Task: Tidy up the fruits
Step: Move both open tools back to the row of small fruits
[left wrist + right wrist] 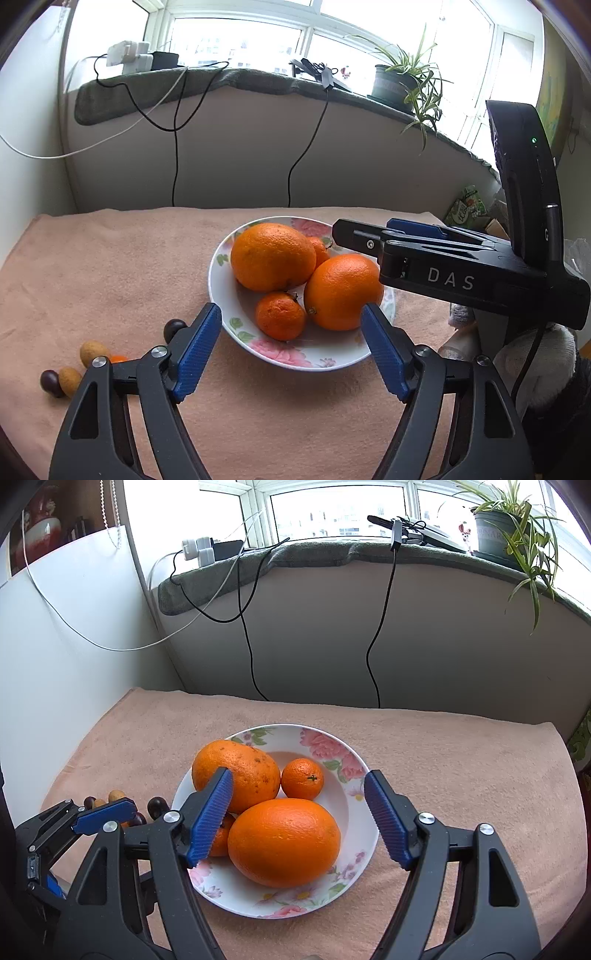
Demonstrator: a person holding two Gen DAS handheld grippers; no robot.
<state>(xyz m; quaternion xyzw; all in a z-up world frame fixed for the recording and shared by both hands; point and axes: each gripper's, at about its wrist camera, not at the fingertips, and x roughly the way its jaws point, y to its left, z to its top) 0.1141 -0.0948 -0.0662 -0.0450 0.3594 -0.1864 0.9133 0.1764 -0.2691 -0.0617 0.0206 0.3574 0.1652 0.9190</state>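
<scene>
A peach cloth (pixel 110 266) covers the table beneath a bright window, where a grey-draped sill (pixel 207 83) carries chargers, three dangling cables and one potted plant (pixel 402 79).

At the centre of the cloth sits one white floral bowl (pixel 354 797) holding four citrus fruits: two large oranges and two small tangerines. In the right wrist view, the speckled orange (pixel 247 771) lies at the bowl's far left, touching the smooth orange (pixel 284 842) in front; one tangerine (pixel 303 779) rests at the back right, and the second tangerine (pixel 221 836) is half hidden behind the gripper's left finger.

The left gripper (pixel 291 350) hovers over the near rim of the bowl, jaws spread wide and holding nothing. The right gripper (pixel 299 819) hangs above the bowl, likewise released, its blue pads (pixel 210 818) flanking the smooth orange without touching it.

To the left of the bowl, small fruits lie loose on the cloth: two dark round ones (pixel 51 382), two tan oval ones (pixel 94 352), and a sliver of something orange (pixel 118 358) beside the left gripper's arm, too hidden to identify. More may sit behind the gripper.
</scene>
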